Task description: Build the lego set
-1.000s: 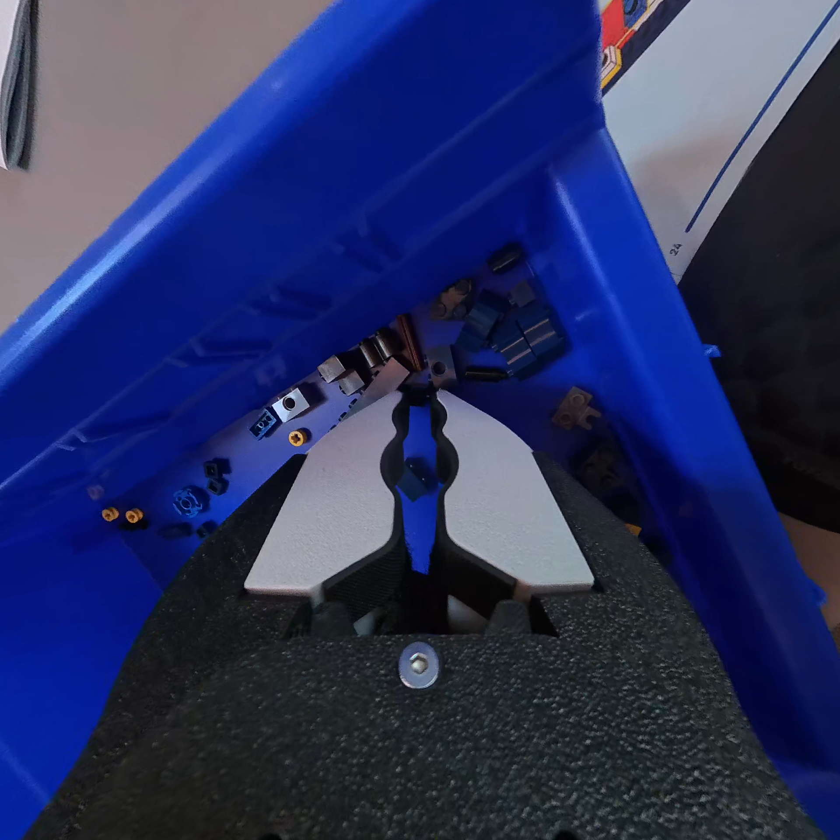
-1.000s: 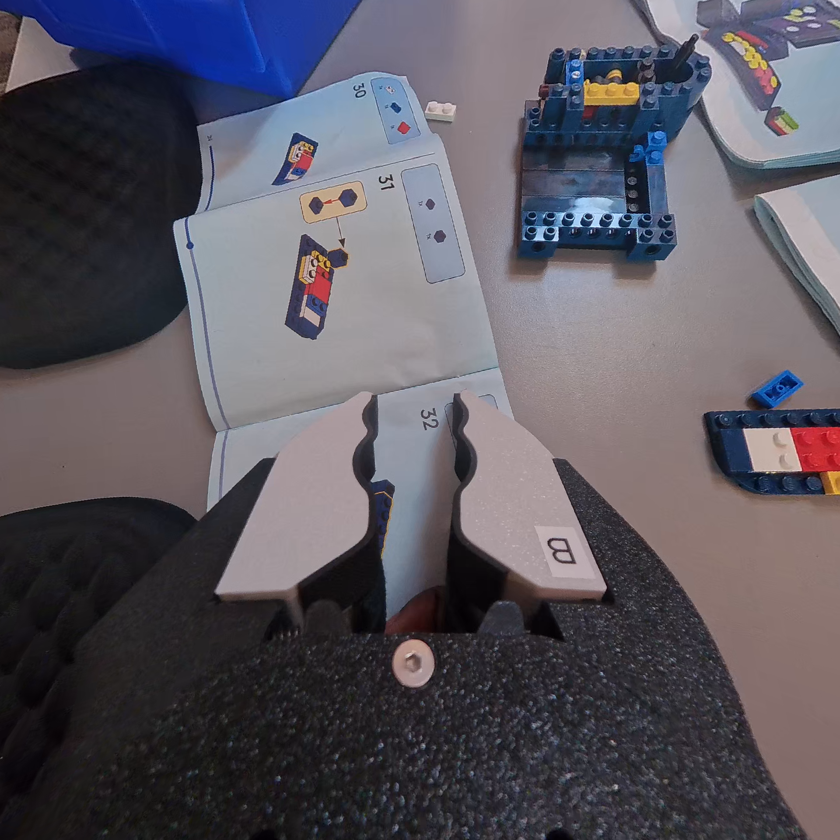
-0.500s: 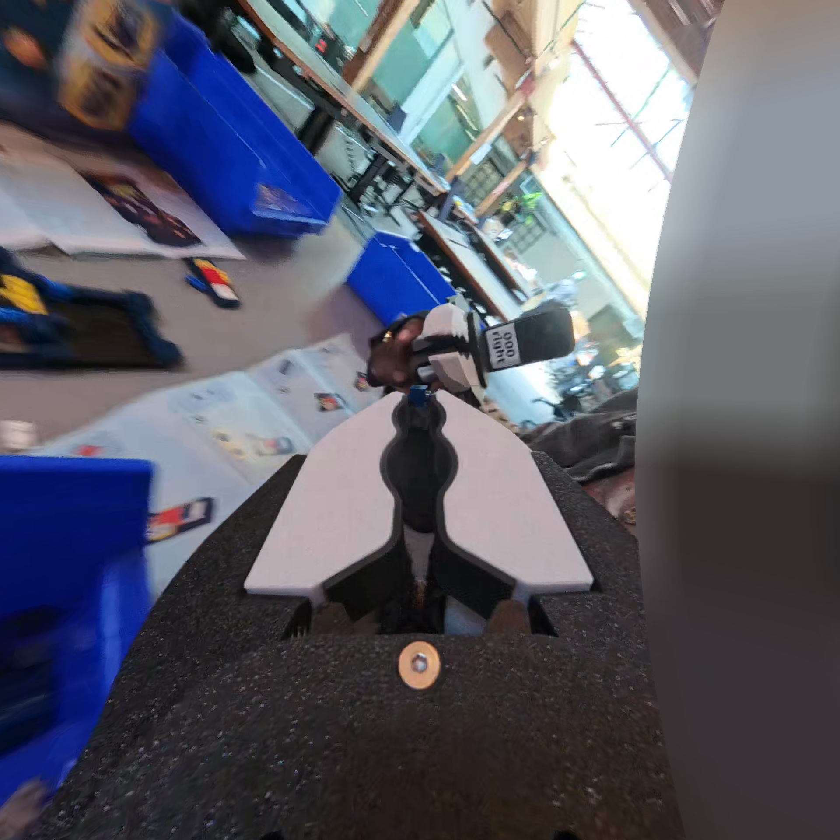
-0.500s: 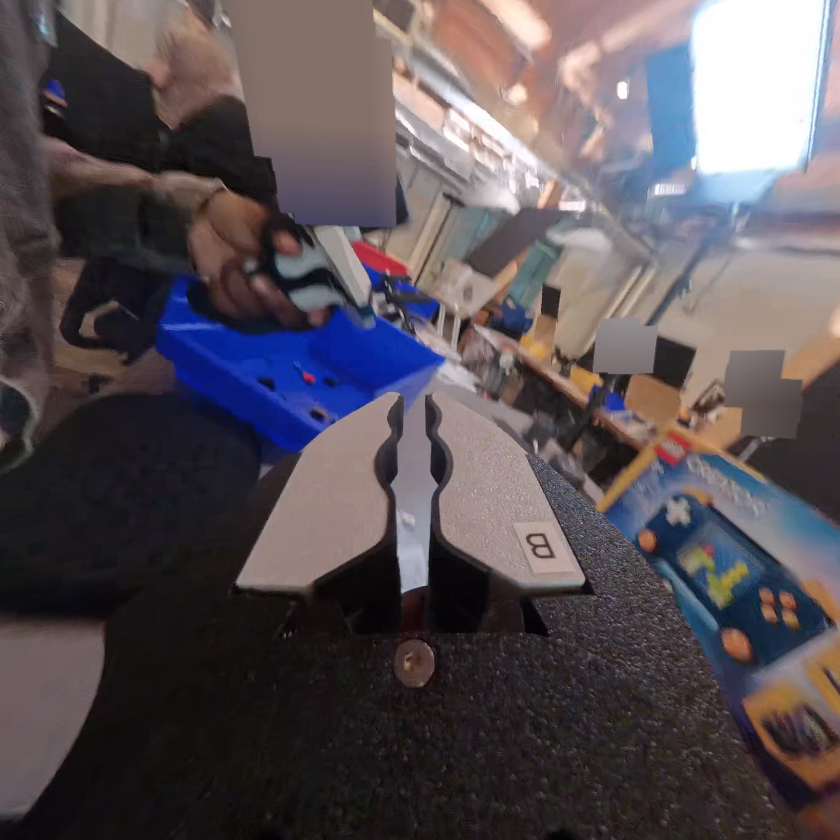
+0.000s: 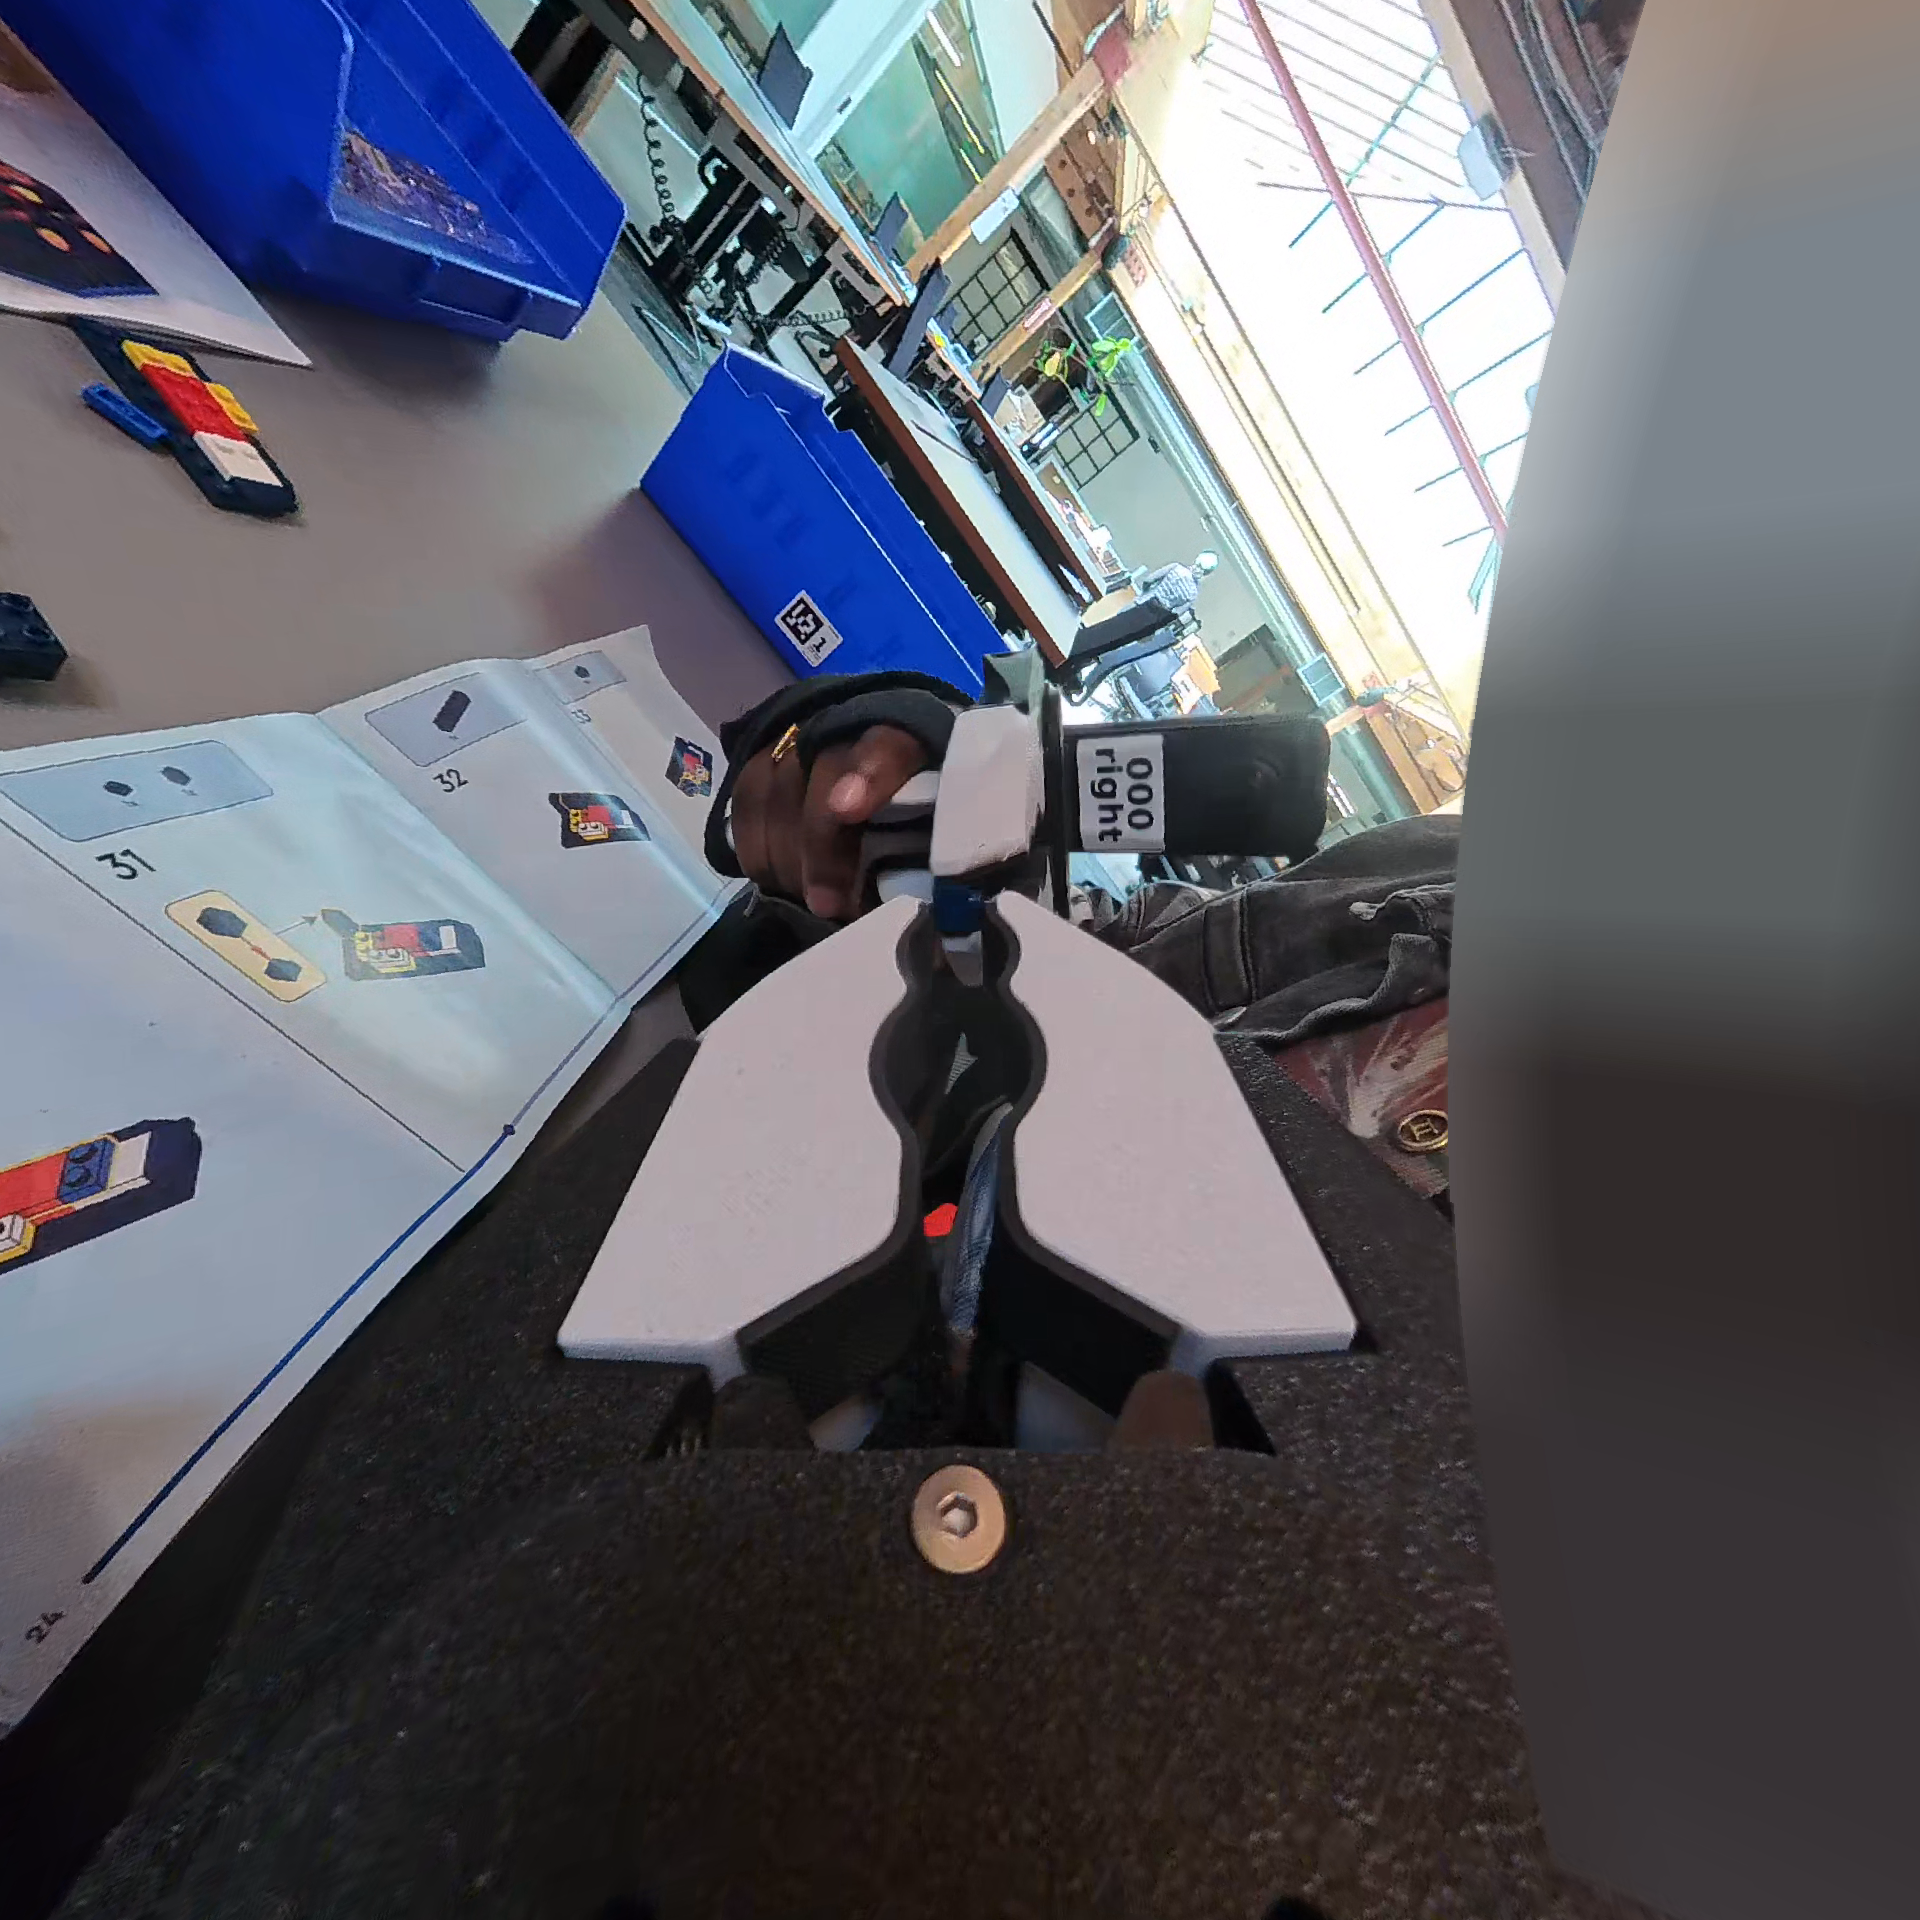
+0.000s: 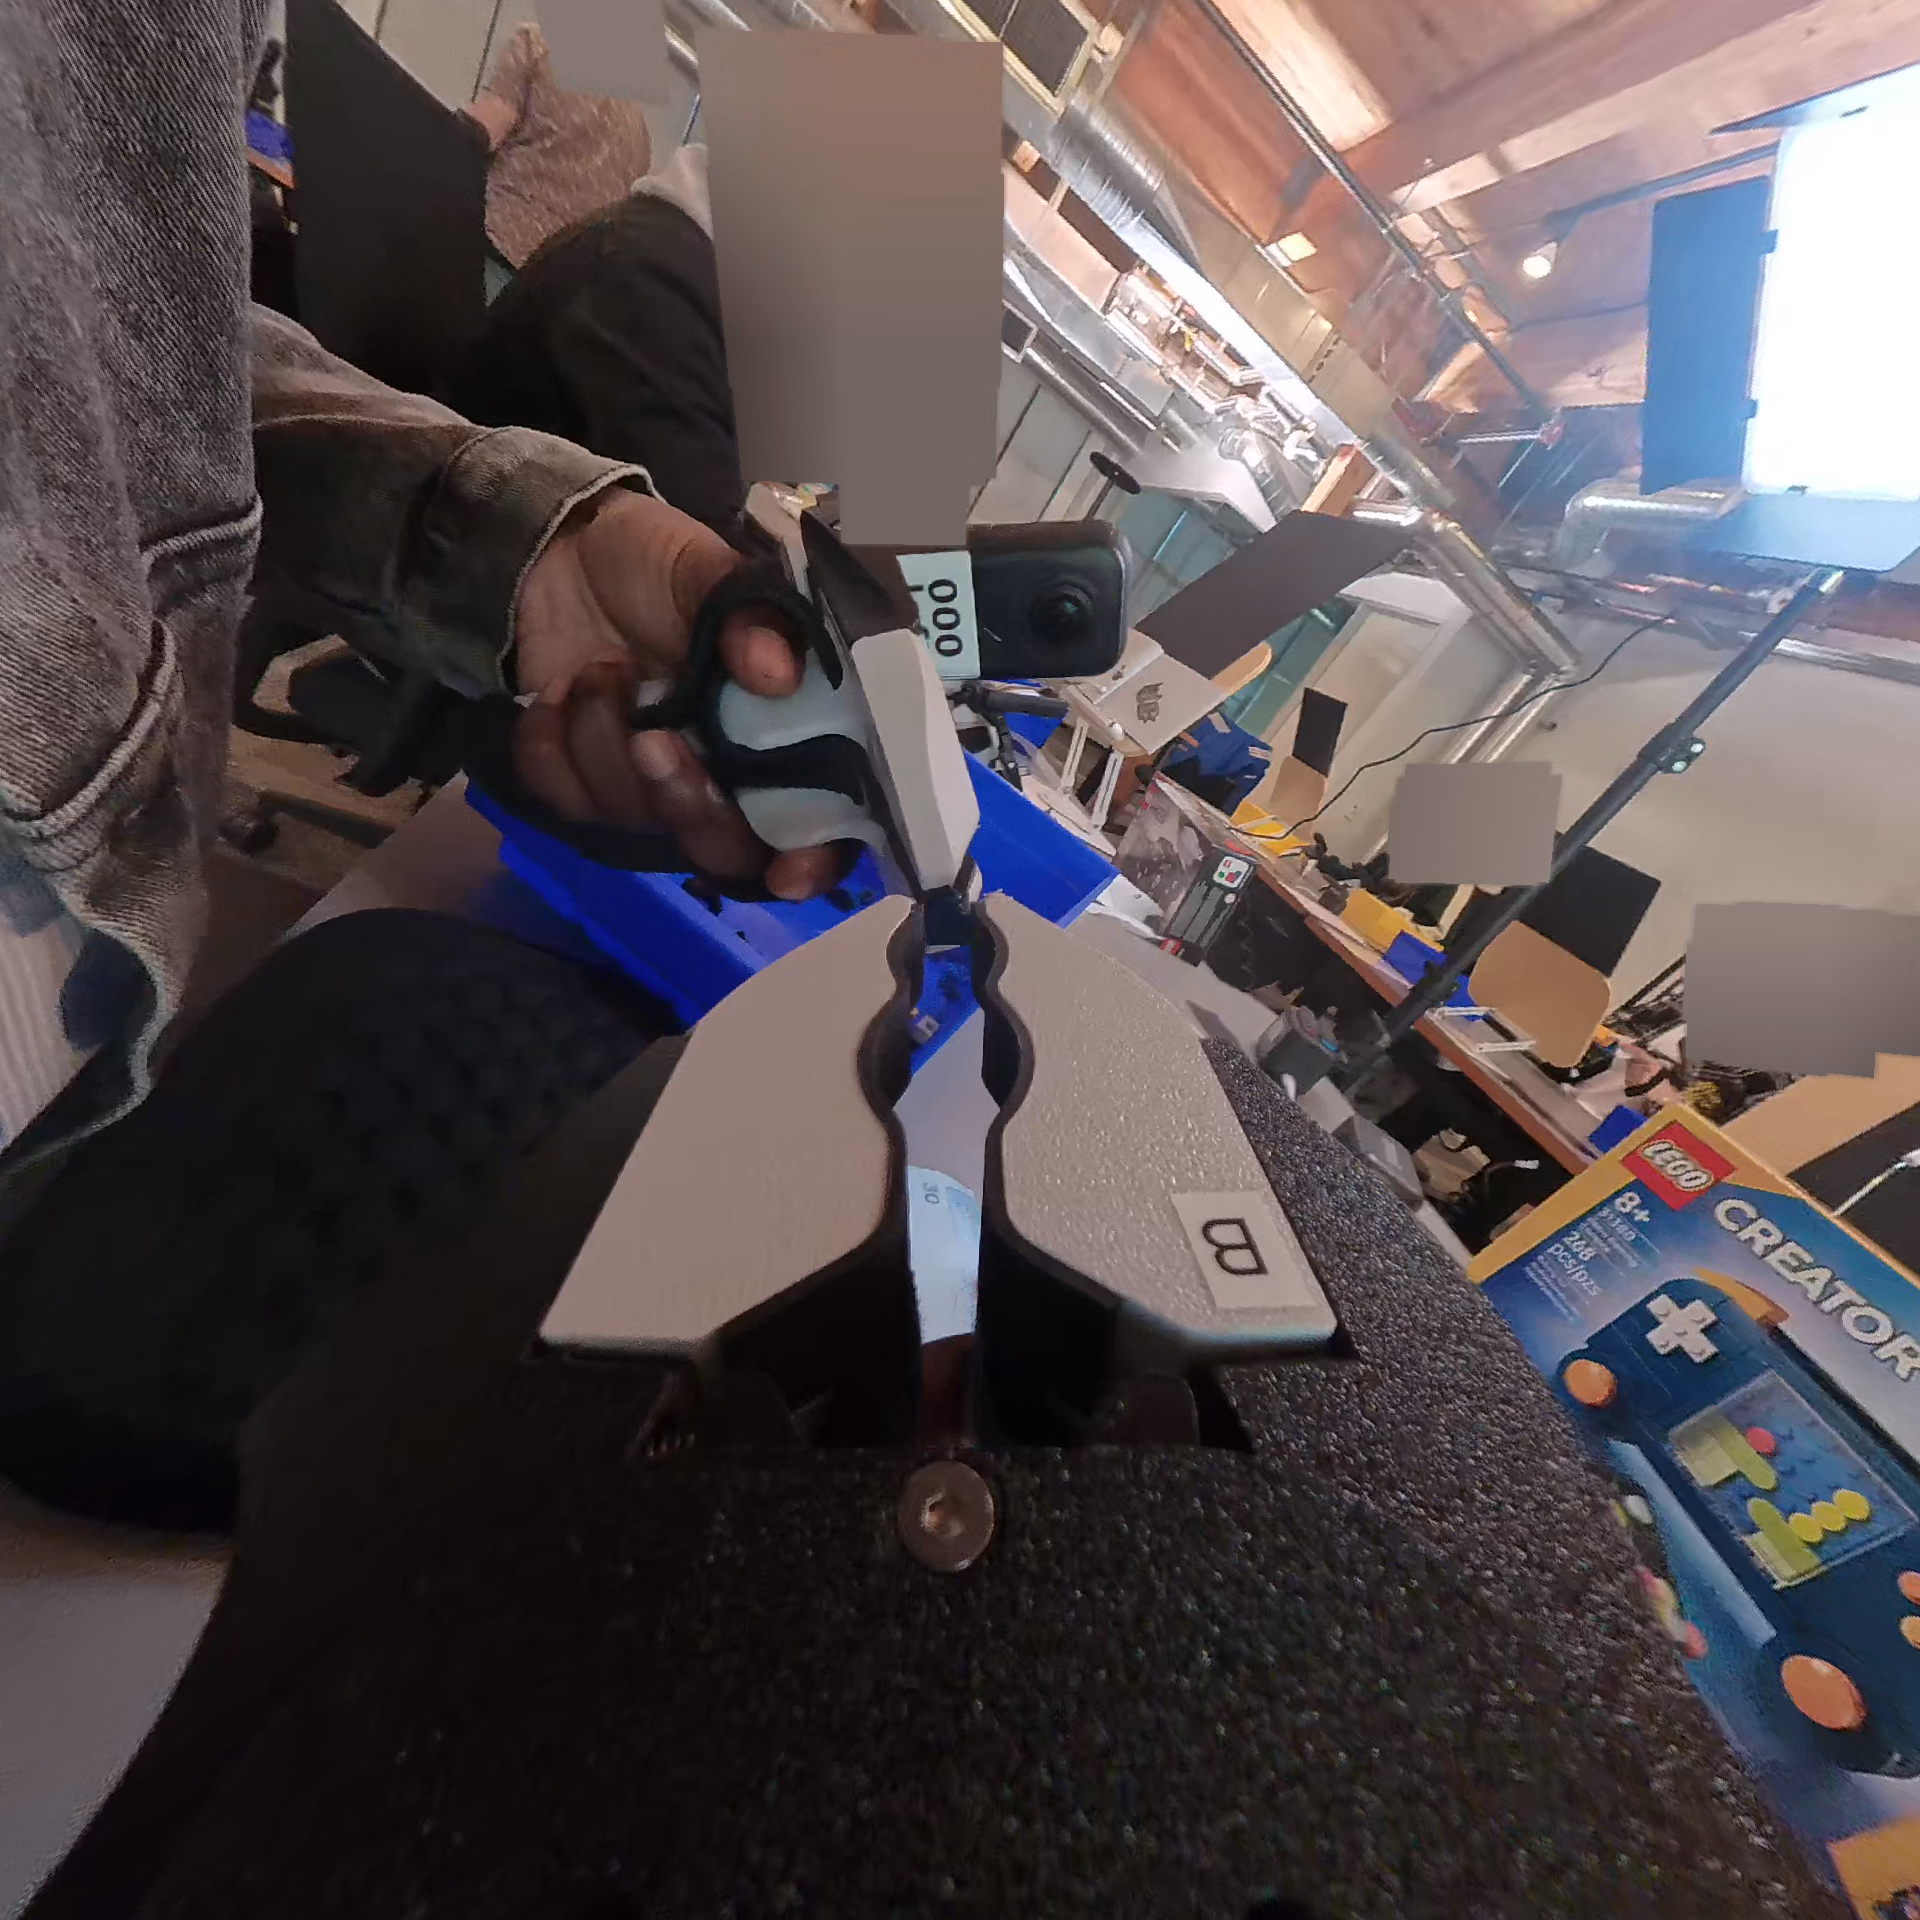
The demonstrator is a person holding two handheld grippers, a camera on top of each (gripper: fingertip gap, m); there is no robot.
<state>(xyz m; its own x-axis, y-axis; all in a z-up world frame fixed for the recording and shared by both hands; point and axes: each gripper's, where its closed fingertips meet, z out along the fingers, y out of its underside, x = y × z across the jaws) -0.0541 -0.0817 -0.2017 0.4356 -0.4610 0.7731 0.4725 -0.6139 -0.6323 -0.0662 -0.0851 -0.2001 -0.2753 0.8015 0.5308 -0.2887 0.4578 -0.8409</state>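
Small blue brick (image 5: 957, 910) pinched between both jaws.

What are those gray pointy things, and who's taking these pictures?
Each picture comes from a camera riding on a hand-held gripper, a squeeze tool with two gray fingers. A person holds one in each hand. The left gripper pinches a small dark blue brick, and the right gripper meets it tip to tip, closed on that same brick. In each view the other gripper shows, held by a hand. On the gray table lie an open instruction booklet, blue bins and a small brick model.
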